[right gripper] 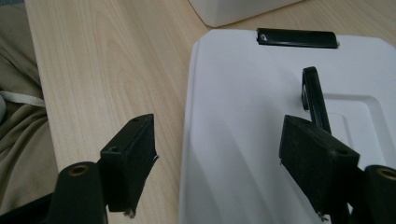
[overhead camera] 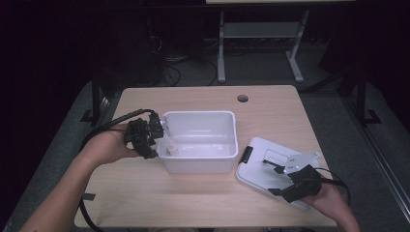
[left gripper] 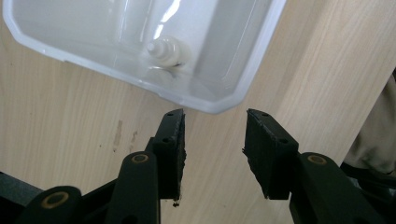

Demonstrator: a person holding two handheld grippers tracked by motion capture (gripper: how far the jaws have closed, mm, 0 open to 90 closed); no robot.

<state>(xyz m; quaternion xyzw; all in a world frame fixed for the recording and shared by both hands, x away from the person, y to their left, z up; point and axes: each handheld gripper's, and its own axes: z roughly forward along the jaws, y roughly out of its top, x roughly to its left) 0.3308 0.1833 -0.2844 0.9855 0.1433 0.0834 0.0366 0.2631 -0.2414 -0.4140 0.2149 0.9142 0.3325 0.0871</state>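
Left gripper [left gripper: 214, 140]: jaws stand a little apart, nothing between them; it hangs over bare tabletop just outside one corner of the tub.
Left hand [overhead camera: 109, 145]: holds that gripper at the tub's left wall, near the table's left edge.
Tub [overhead camera: 232, 126]: clear plastic, open, at the middle of the table [overhead camera: 145, 193].
Small piece [left gripper: 169, 51]: whitish, lying inside the tub on its bottom, at the corner nearest the left gripper.
Right gripper [right gripper: 217, 154]: jaws wide apart, grasping nothing; one jaw over the wood, the other over the lid.
Lid [overhead camera: 258, 169]: white with a black latch [right gripper: 297, 38], flat near the table's front right corner, beside the tub.
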